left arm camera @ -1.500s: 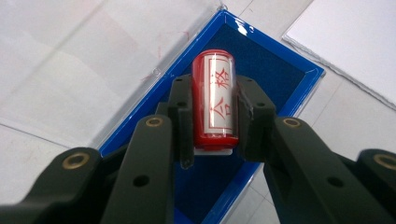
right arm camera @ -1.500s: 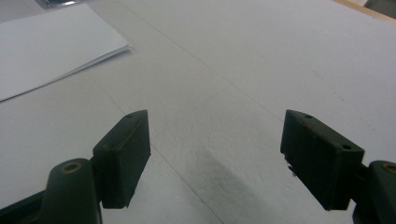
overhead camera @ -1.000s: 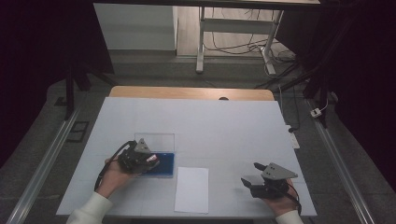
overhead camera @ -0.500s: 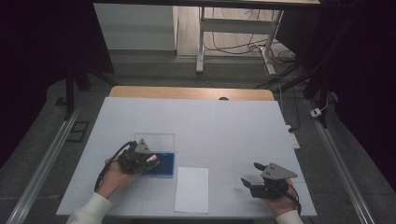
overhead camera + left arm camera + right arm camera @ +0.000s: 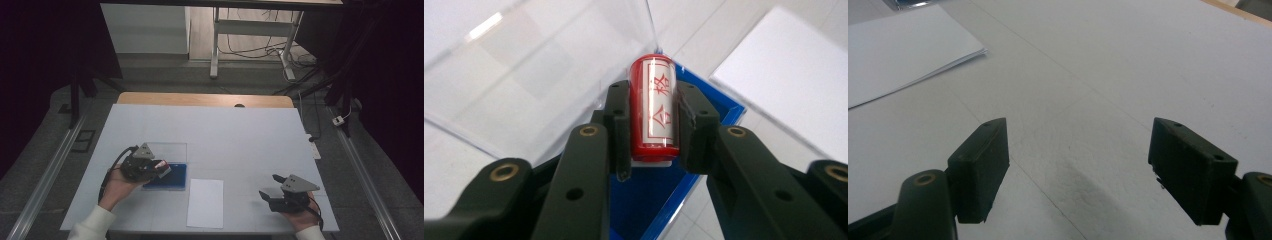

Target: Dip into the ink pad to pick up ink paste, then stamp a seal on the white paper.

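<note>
Barely any motion since the earlier frames: our left hand-held gripper (image 5: 162,168) stays over the blue tray (image 5: 176,179), right hand-held gripper (image 5: 268,189) unchanged at the near right of the bench (image 5: 240,135).

Left hand-held gripper (image 5: 654,125) is clamped on the red stamp (image 5: 653,112), a red cylinder with a white label and red characters, held by its sides between both jaws. We see it just above the blue tray (image 5: 644,205), at the tray's edge next to the clear lid (image 5: 539,75), which is hinged open.

Right hand-held gripper (image 5: 1078,170) has jaws spread wide, nothing between them, just above bare bench.

White paper stack (image 5: 206,202) lies flat between the two grippers, just right of the tray.
</note>
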